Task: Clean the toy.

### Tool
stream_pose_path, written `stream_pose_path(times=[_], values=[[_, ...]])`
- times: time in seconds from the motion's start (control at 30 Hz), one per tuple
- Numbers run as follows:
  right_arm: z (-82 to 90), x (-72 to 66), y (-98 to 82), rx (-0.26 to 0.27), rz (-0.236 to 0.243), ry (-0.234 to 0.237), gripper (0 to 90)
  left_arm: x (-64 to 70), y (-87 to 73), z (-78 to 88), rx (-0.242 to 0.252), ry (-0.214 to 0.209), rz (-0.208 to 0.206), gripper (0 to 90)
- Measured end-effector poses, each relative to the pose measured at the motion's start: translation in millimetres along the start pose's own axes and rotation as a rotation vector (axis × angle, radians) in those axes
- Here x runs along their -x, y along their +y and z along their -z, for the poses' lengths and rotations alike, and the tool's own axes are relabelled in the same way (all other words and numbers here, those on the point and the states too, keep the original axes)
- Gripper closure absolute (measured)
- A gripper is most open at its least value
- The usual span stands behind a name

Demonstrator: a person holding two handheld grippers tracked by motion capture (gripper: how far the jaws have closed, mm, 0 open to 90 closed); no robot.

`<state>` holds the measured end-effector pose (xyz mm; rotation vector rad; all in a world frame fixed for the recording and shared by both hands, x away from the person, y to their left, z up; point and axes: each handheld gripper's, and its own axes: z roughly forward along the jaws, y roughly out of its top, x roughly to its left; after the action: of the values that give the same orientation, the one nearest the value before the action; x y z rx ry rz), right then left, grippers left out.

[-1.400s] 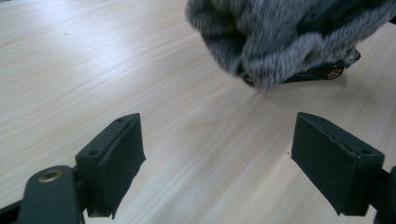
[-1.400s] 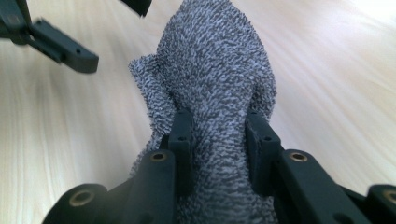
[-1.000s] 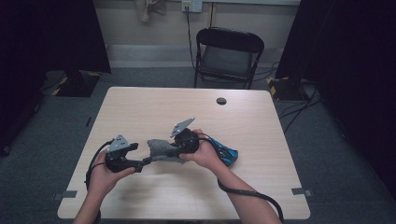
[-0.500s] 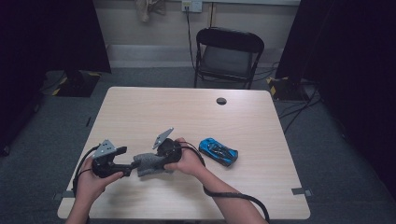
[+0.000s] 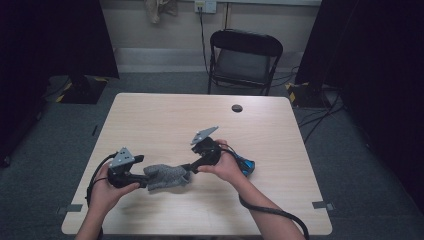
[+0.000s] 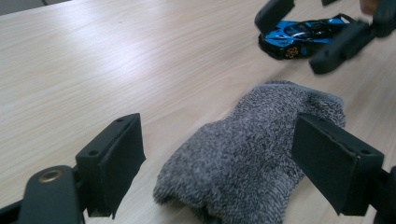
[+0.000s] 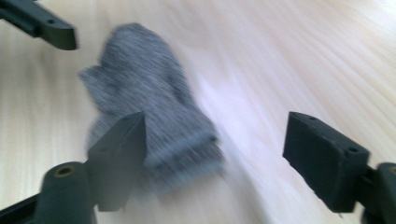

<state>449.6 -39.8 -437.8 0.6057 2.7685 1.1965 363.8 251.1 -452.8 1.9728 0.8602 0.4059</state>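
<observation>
High view: grey mitten (image 5: 167,176) flat on table (image 5: 165,120); left gripper (image 5: 145,181) jaws wide around it, right gripper (image 5: 189,169) jaws just opened, empty.

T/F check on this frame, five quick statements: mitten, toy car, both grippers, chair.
1. The grey mitten lies flat on the table. True.
2. The right gripper is clamped on the mitten. False: its jaws have just been opening and stand wide apart, pads off the knit.
3. The left gripper has open jaws on either side of the mitten's end. True.
4. The blue toy car sits inside the mitten. False: it rests on the bare table beyond the mitten, near the right gripper.
5. A red chair stands behind the table. False: the chair is black.
</observation>
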Motion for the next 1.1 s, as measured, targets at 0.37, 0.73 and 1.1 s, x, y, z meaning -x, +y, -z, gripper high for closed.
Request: stream_pose_path(times=[0.37, 0.73, 1.1], values=[[41.5, 38.7, -43.3, 0.010, -0.147, -0.138, 19.2, 9.5, 0.2, -32.7, -0.079, -0.071, -0.071, 17.3], [46.8, 56.3, -75.4, -0.058, -0.214, -0.233, 18.3, 13.4, -8.6, -49.6, -0.141, -0.082, -0.106, 16.7], [30.3, 55.4, -79.8, -0.109, -0.201, -0.227, 16.8, 13.2, -16.6, -56.4, -0.150, -0.084, -0.093, 17.2]])
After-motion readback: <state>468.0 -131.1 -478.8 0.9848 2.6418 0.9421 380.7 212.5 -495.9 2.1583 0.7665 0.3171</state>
